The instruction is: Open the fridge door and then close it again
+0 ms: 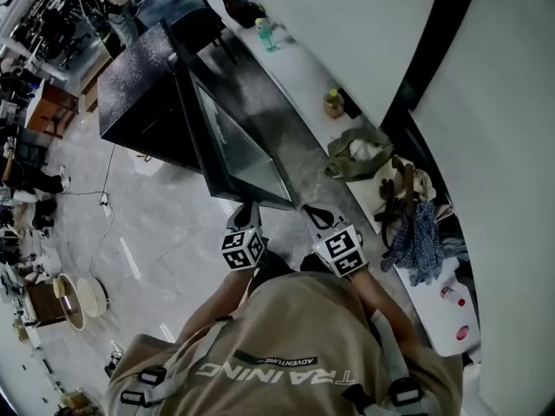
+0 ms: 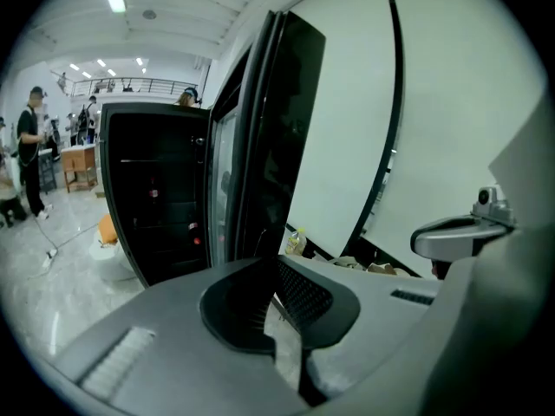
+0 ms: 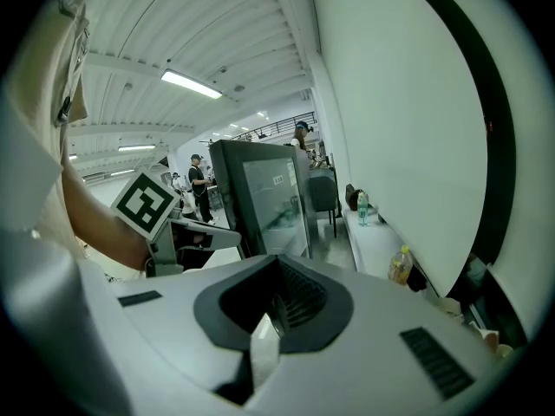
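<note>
A black fridge (image 1: 139, 85) stands ahead of me, and its glass door (image 1: 238, 141) is swung out toward me. In the left gripper view the dark shelves inside the fridge (image 2: 156, 198) show, with the door (image 2: 260, 128) seen edge-on. In the right gripper view the glass door (image 3: 273, 202) stands ahead. My left gripper (image 1: 246, 213) (image 2: 276, 297) hangs just short of the door's near corner, shut and holding nothing. My right gripper (image 1: 317, 217) (image 3: 273, 306) is beside it to the right, also shut and empty.
A white counter (image 1: 303, 76) runs along the wall on the right, bearing bottles (image 1: 267, 33), a green bag (image 1: 355, 154) and a blue checked cloth (image 1: 421, 237). A cable (image 1: 104, 198) lies on the floor at left. People stand far off by tables.
</note>
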### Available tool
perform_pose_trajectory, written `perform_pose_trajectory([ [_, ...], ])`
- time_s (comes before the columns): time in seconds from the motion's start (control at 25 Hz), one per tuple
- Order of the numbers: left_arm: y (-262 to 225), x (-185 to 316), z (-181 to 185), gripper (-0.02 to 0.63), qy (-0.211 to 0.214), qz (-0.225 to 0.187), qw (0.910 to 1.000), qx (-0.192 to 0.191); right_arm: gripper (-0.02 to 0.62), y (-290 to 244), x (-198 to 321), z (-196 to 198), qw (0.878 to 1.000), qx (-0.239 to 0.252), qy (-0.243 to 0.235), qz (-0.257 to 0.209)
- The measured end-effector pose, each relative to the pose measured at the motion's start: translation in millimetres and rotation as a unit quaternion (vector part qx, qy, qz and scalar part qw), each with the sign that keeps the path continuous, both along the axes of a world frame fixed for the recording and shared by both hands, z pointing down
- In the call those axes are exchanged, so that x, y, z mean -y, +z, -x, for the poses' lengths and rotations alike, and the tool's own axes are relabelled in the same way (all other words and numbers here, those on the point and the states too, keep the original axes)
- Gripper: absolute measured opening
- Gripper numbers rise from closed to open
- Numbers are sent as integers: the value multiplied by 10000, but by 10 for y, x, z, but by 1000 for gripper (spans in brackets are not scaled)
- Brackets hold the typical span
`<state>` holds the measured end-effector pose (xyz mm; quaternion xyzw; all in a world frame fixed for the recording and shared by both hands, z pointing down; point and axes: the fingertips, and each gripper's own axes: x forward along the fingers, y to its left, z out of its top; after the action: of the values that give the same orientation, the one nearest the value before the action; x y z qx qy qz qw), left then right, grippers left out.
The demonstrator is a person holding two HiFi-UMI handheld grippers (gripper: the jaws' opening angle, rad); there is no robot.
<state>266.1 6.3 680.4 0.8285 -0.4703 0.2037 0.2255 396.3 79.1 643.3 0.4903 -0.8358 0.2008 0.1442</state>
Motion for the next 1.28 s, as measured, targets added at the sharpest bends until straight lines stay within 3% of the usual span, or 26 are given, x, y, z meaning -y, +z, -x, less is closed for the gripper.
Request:
perform_pose_trajectory([
  [0.24, -120, -86, 81, 0, 294, -272, 9991, 163, -5, 16, 37, 130, 9999, 10, -152, 53],
  [0.52, -146, -72, 399, 0, 37, -288, 9995, 128, -5, -57, 192, 430, 9989, 12, -466, 33],
  [0.84, -342, -28, 661, 0, 208, -697, 9966, 381, -5, -121, 385, 678, 9974, -127, -715, 13],
  [1.12, -471, 181, 783, 0, 194, -917, 9953, 253, -5, -207, 605, 860, 9957, -288, -874, -85],
  [1.28, -443, 253, 856, 0, 10, -719, 9974, -70, -5, -212, 691, 905, 9957, -340, -864, -68],
])
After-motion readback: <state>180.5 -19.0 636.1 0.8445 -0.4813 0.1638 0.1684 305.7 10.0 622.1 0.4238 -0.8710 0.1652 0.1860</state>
